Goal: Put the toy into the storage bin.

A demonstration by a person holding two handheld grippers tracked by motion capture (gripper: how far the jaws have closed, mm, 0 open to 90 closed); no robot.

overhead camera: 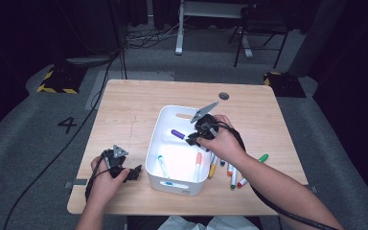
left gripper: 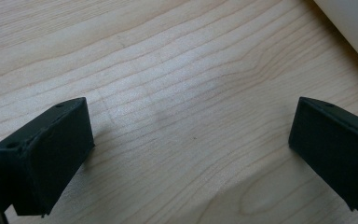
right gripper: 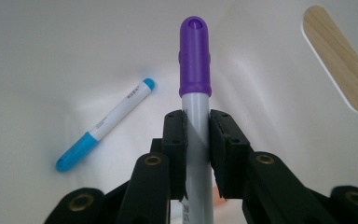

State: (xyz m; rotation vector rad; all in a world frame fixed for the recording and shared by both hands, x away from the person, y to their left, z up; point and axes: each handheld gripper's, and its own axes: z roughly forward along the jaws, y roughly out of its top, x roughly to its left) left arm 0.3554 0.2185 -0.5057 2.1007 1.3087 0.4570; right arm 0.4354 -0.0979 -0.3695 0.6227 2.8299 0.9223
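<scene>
Here, the right gripper (overhead camera: 195, 137) is held over the open white plastic bin (overhead camera: 157, 143) in the middle of the pale wooden table (overhead camera: 124, 115), its jaws pressed on the grey barrel of a purple-capped marker (overhead camera: 178, 134); in the right gripper view the pads (right gripper: 174, 149) clamp that marker (right gripper: 195, 93) just below the cap, which points away from the hand and into the bin (the marker is clear of the bin's floor as far as the high view shows). Inside the bin lie a blue-capped white marker (overhead camera: 163, 166), seen in the right gripper view to the left of the held one (right gripper: 105, 123), and an orange-capped marker (overhead camera: 198, 165) near the bin's right wall. Just outside that wall, on the table beside the right forearm, a loose cluster of other markers (overhead camera: 232, 172) lies, a green-capped one (overhead camera: 262, 157) farthest right. The left gripper (overhead camera: 135, 173) rests low on the table just left of the bin's near corner, and in the left gripper view its jaws stand wide apart over bare wood grain (left gripper: 186, 116), with nothing between them and the bin's white edge (left gripper: 354, 23) at the upper right.
</scene>
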